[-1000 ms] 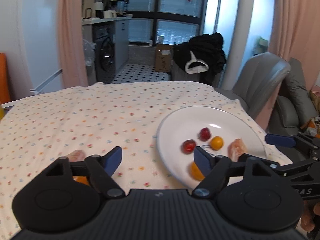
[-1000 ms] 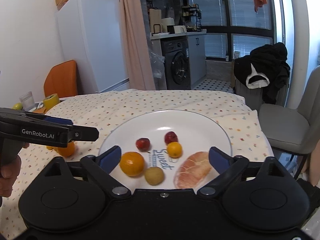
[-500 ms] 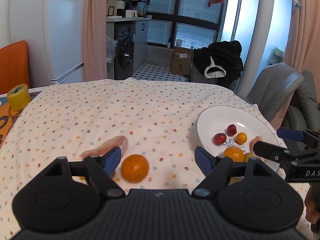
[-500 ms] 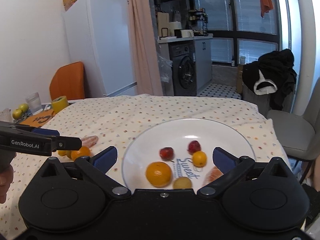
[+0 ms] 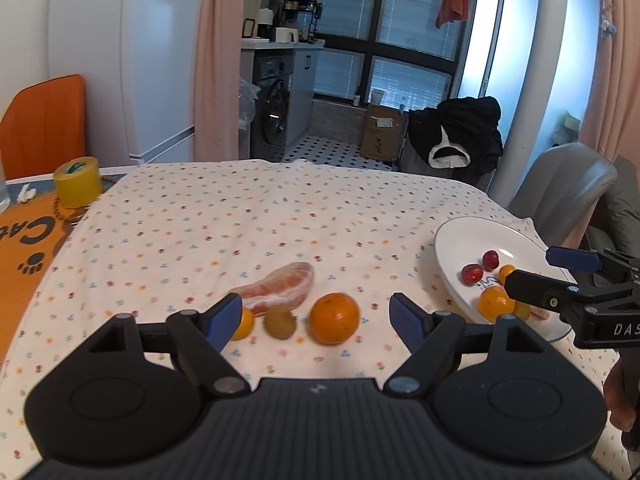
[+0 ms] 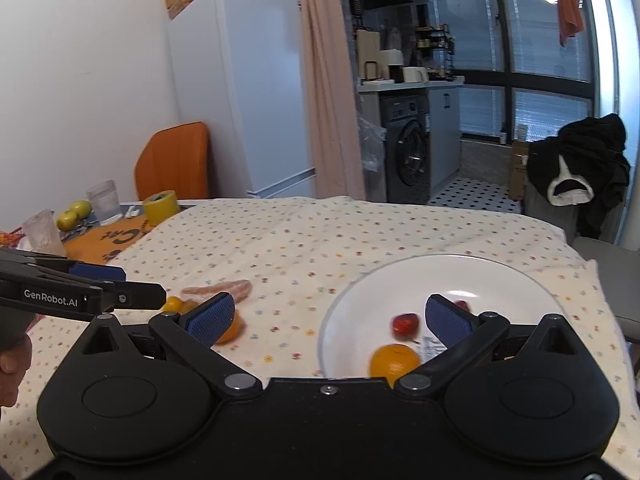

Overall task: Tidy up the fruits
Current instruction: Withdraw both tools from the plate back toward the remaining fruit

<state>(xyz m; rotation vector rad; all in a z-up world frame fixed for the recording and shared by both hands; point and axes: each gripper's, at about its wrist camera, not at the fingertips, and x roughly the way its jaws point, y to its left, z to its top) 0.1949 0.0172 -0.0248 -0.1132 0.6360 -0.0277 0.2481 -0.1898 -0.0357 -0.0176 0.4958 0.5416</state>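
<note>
The left gripper (image 5: 316,316) hangs with jaws spread wide and empty above the flowered tablecloth (image 5: 248,224), where an orange (image 5: 335,318), a small brown fruit (image 5: 280,322), a pink grapefruit segment (image 5: 280,289) and a small yellow fruit (image 5: 242,324) lie close together. The right gripper (image 6: 329,318) is likewise wide apart and empty over the near rim of the white plate (image 6: 472,270), which holds another orange (image 6: 394,362) and a red fruit (image 6: 405,323)

Black tool (image 5: 316,316), blue pads (image 5: 226,316), probably ribbed.
</note>
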